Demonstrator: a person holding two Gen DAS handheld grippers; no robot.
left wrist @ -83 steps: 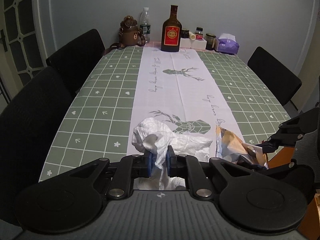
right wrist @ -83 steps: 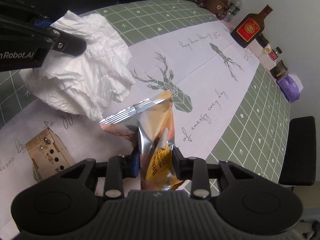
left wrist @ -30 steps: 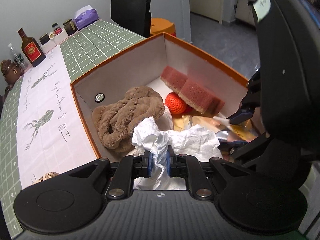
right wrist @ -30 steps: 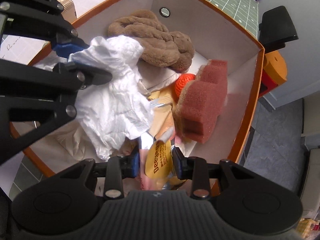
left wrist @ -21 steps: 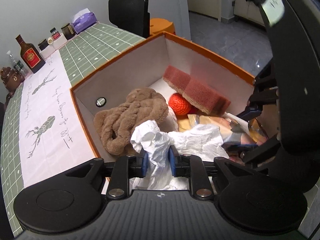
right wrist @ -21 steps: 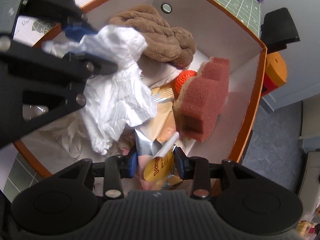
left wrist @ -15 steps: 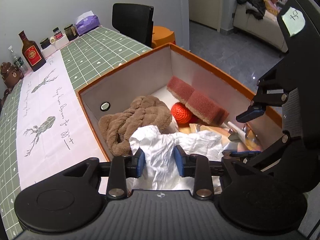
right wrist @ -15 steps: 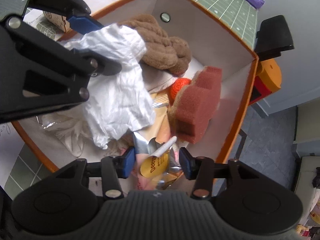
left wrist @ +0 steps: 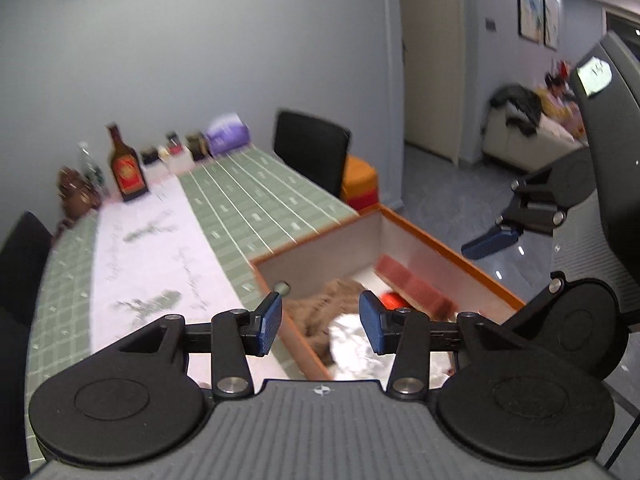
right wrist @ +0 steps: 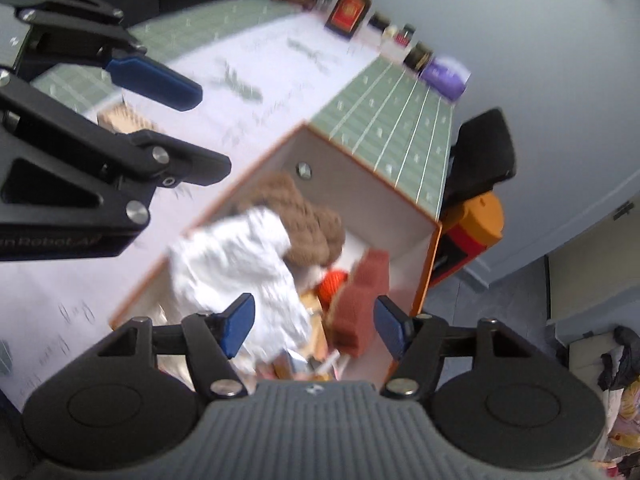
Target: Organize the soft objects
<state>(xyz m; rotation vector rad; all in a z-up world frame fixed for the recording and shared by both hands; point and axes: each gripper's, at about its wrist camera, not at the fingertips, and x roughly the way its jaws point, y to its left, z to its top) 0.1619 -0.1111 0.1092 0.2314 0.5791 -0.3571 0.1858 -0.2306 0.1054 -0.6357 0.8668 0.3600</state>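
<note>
An orange-rimmed box (left wrist: 448,242) (right wrist: 430,264) stands beside the table's edge. In it lie a crumpled white plastic bag (right wrist: 236,268) (left wrist: 354,338), a brown plush towel (right wrist: 308,216) (left wrist: 320,308), an orange ball (right wrist: 332,282), a red-brown sponge (right wrist: 360,300) (left wrist: 412,282) and a snack packet, partly hidden (right wrist: 298,360). My left gripper (left wrist: 320,320) is open and empty above the box. My right gripper (right wrist: 314,320) is open and empty above the box. The left gripper also shows in the right wrist view (right wrist: 160,92).
The table (left wrist: 168,240) has a green checked cloth with a white runner. A brown bottle (left wrist: 127,168), jars and a purple tissue pack (left wrist: 226,136) stand at its far end. A small wooden box (right wrist: 124,122) sits on the runner. A black chair (left wrist: 310,148) and an orange stool (left wrist: 360,182) stand beyond the box.
Both grippers have opened wide and lifted away from the box. The white bag and the snack packet have dropped into the box.
</note>
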